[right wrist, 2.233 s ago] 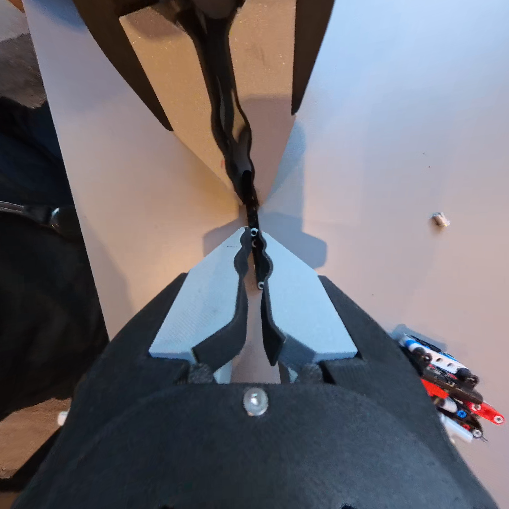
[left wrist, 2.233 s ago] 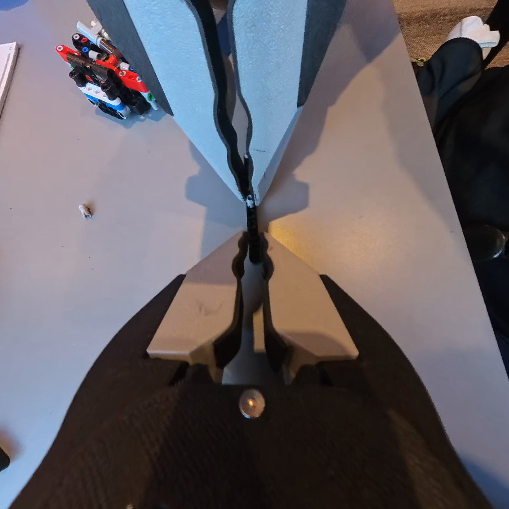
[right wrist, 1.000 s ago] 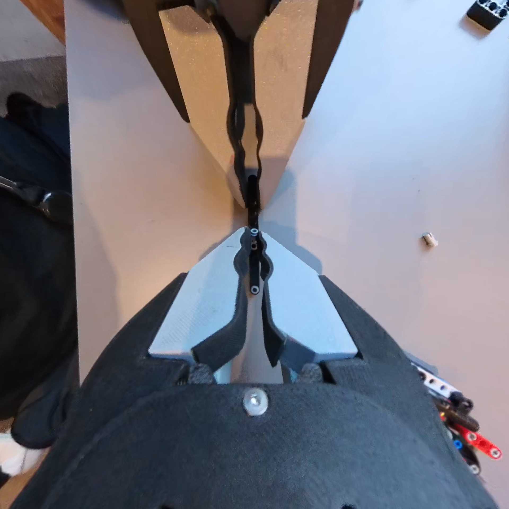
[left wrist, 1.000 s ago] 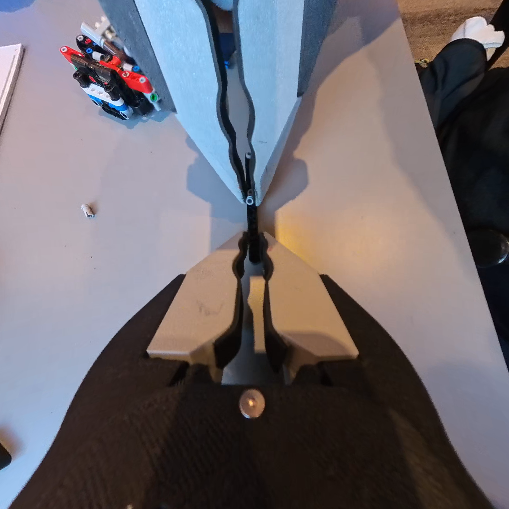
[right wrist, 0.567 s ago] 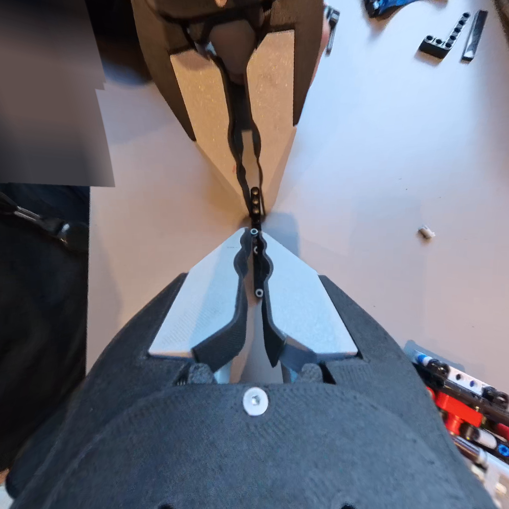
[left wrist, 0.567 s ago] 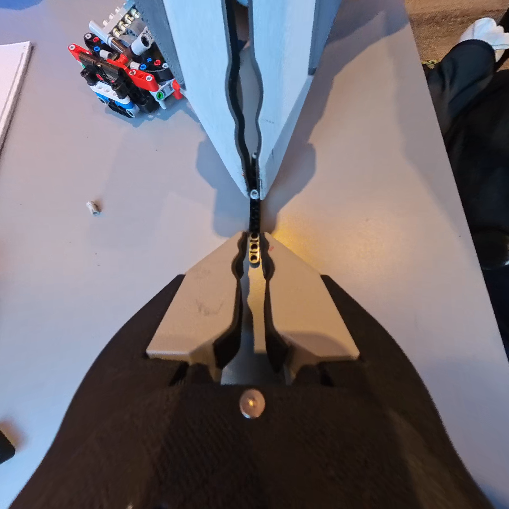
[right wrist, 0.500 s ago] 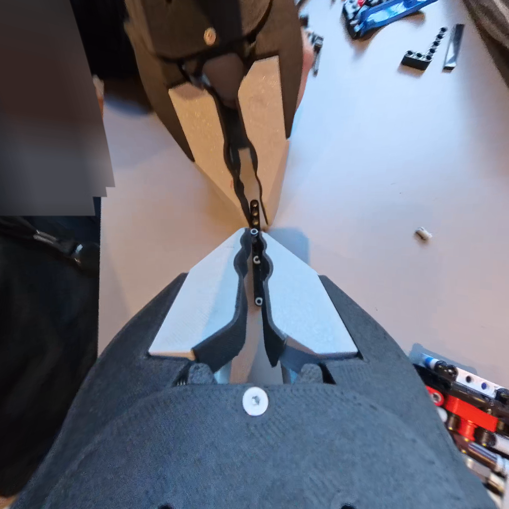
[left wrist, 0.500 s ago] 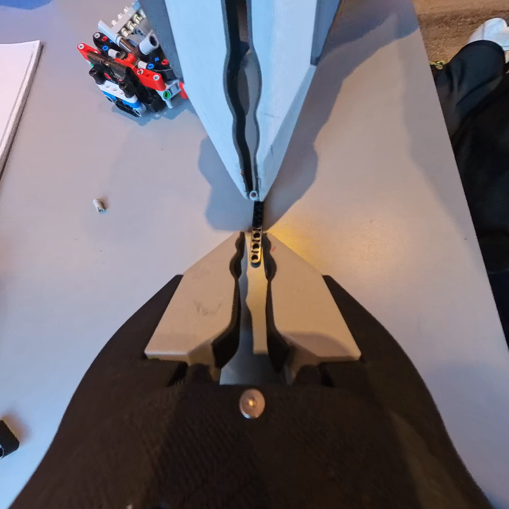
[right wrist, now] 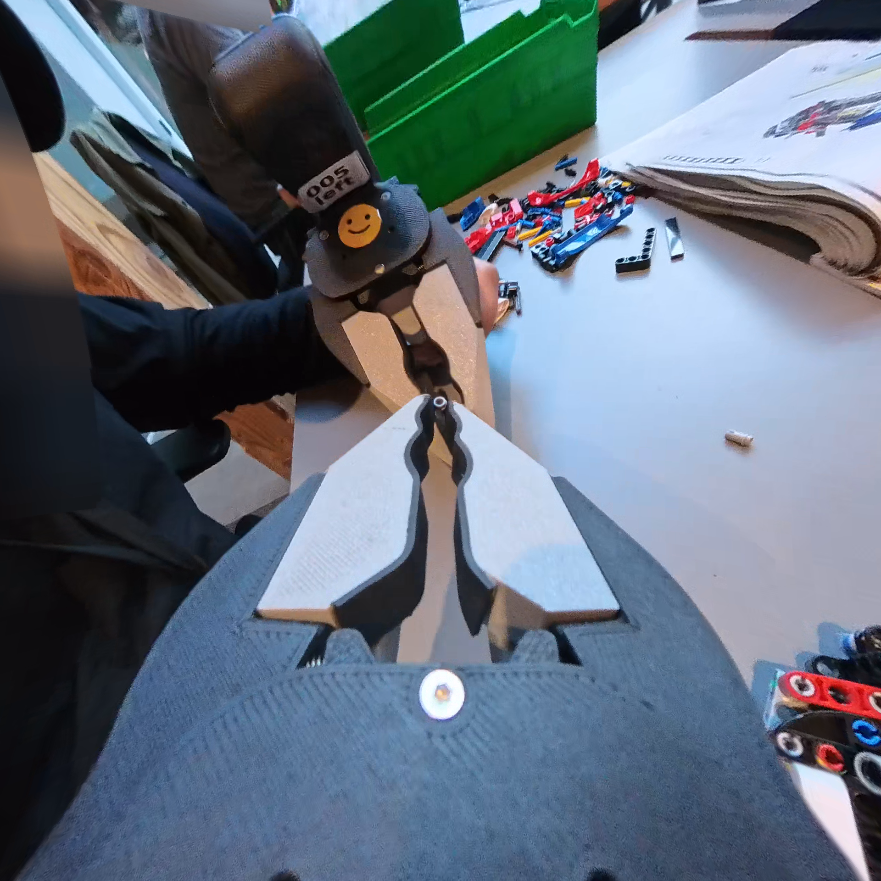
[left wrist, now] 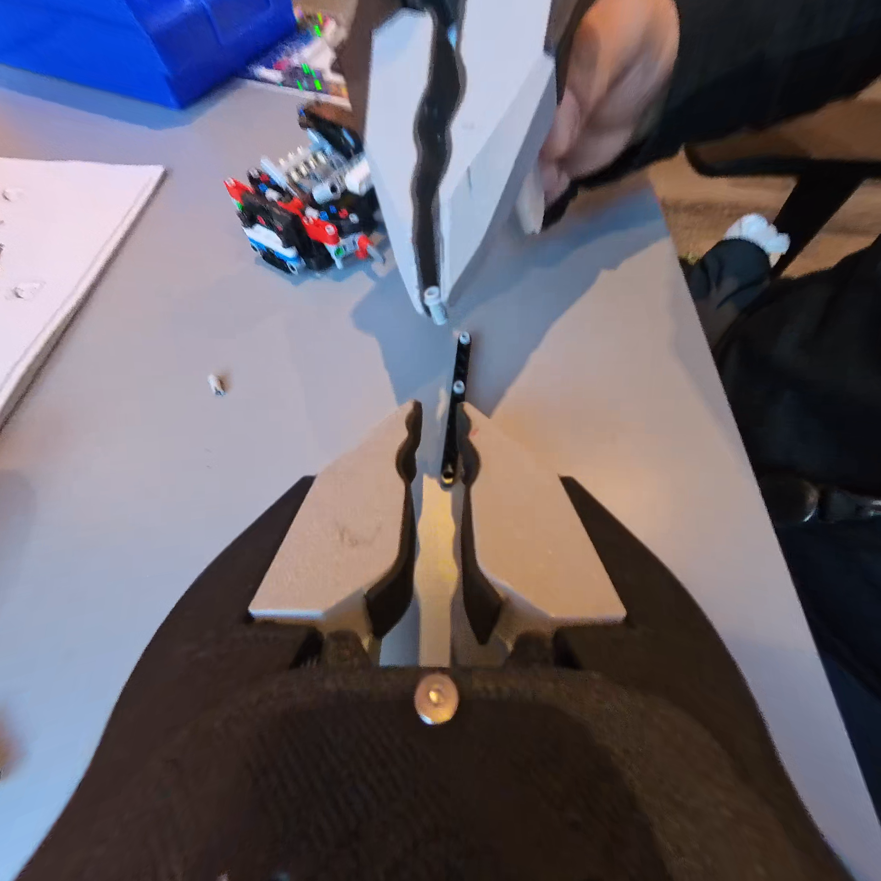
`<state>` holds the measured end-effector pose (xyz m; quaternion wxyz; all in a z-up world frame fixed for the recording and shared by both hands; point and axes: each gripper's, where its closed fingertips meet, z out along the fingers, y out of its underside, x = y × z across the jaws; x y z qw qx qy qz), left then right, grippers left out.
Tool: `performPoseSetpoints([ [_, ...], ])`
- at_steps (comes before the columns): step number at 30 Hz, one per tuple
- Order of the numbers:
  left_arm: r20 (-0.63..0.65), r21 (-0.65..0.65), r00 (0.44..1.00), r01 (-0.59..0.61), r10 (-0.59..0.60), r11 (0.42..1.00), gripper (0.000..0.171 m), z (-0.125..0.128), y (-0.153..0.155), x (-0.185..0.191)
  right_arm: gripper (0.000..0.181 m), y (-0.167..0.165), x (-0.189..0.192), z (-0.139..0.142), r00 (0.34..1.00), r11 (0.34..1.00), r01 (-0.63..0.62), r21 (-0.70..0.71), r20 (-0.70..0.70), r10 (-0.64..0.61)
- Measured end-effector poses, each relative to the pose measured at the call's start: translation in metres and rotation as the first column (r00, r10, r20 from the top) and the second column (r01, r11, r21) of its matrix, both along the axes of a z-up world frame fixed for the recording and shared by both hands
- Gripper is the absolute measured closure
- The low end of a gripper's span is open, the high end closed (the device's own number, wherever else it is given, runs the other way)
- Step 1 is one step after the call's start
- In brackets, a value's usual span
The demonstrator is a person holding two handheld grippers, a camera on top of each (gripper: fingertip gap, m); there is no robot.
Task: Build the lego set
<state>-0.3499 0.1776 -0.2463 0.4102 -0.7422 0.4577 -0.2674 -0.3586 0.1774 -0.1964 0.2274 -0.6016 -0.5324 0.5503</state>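
Note:
My left gripper (left wrist: 439, 405) is shut on a thin black beam (left wrist: 455, 410). The beam lies against the right finger and sticks out forward, with two light grey pin ends showing on it. My right gripper (right wrist: 438, 405) is shut on a small light grey pin (right wrist: 438, 403) at its very tips. It also shows in the left wrist view (left wrist: 431, 298), tips down, just beyond the beam's far end and apart from it. The partly built model (left wrist: 305, 229) of red, black, white and blue parts stands on the grey table (left wrist: 190, 476), and also shows in the right wrist view (right wrist: 829, 715).
A loose grey pin (left wrist: 217, 384) lies on the table. An open instruction booklet (right wrist: 763, 167), a pile of loose parts (right wrist: 558, 214), a black L-beam (right wrist: 636, 252) and green bins (right wrist: 476, 109) stand farther off. A blue bin (left wrist: 143, 43) is behind the model. The table edge (left wrist: 691, 310) runs along a seated person. Spacing between my two grippers at the tips: around 5 cm.
The two grippers have pulled apart. The right gripper no longer holds the black beam and now carries only a grey pin. The beam stays in the left gripper. Both views have tilted up.

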Motion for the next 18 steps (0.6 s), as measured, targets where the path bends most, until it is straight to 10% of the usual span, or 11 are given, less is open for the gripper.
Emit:
performPoseSetpoints([
  [18, 0.209, 0.069, 0.972, -0.127, 0.110, 0.989, 0.168, 0.038, 0.016, -0.006, 0.178, 0.010, -0.014, -0.001, 0.991, 0.993, 0.113, 0.045, -0.076, -0.109],
])
